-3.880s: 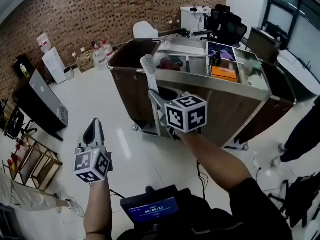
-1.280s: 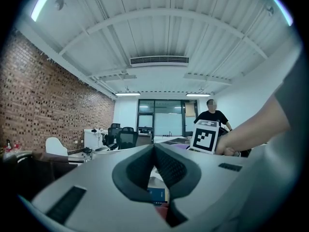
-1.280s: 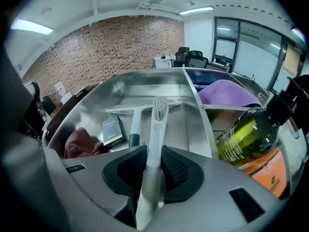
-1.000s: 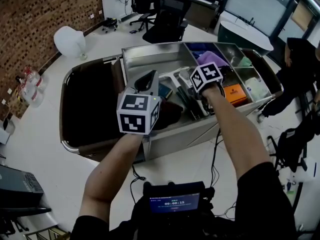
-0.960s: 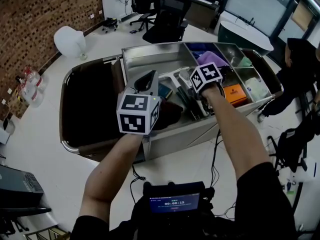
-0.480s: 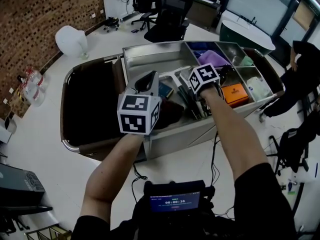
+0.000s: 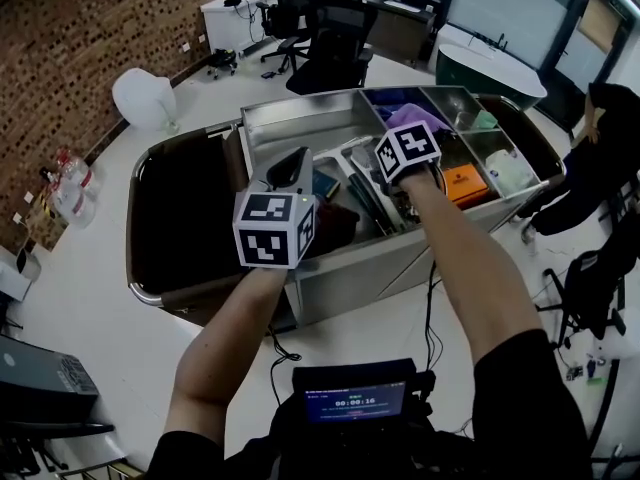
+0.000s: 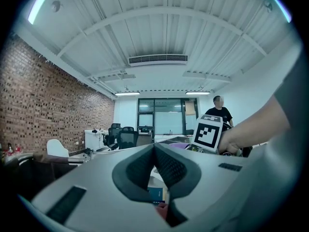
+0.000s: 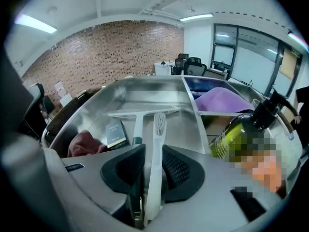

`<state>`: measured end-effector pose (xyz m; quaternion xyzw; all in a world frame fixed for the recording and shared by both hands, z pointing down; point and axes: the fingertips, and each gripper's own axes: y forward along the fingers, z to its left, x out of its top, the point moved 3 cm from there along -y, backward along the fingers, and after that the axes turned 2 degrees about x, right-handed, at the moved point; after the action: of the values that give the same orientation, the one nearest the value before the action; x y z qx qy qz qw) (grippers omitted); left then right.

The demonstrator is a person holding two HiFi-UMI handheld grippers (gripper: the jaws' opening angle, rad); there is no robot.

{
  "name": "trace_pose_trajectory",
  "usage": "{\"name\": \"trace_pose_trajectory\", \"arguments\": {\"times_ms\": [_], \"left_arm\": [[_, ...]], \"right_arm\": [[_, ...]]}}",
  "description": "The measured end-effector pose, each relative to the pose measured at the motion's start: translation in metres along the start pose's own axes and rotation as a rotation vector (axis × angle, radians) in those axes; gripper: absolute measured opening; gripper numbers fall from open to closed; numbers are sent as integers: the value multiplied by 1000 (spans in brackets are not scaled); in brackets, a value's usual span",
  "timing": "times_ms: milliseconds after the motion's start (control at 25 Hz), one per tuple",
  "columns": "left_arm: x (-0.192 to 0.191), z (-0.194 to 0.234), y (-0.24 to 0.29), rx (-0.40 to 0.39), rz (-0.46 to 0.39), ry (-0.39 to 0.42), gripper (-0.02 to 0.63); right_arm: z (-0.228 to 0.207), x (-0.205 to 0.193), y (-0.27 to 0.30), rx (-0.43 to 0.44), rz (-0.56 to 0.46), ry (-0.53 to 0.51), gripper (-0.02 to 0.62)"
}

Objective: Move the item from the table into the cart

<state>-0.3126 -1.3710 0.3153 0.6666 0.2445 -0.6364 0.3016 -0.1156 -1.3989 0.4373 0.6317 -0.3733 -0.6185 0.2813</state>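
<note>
Left gripper (image 8: 155,153) is pinched together on nothing, hovering over the cart (image 7: 150,296), and the right gripper (image 9: 153,154) has just been opening its jaws w/ the white brush (image 9: 158,124) loose between them, down in the steel tray (image 9: 186,111), so imo drop's basically done, only backing out left.

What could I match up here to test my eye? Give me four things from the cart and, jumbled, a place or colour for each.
Things:
1. brush
2. squeegee
3. cloth in the back compartment
4. bottle

Place or colour:
A. purple
B. olive green with a black top
C. lying flat in the cart's big compartment
D. between the jaws of the right claw

Pairs: 1-D, 2-C, 3-A, 4-B.

The right claw's jaws have just been opening, so the brush stands between them without being squeezed.
</note>
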Motion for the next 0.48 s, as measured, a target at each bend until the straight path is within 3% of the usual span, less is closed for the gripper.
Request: {"name": "trace_pose_trajectory", "arguments": {"times_ms": [160,480], "left_arm": [[12,-19,-11,6,-13,19,0],[35,-52,-36,24,-33,40,0]], "right_arm": [[-2,12,-43,50,-144,19,106],[1,29,-162,181,-539,49,106]]}}
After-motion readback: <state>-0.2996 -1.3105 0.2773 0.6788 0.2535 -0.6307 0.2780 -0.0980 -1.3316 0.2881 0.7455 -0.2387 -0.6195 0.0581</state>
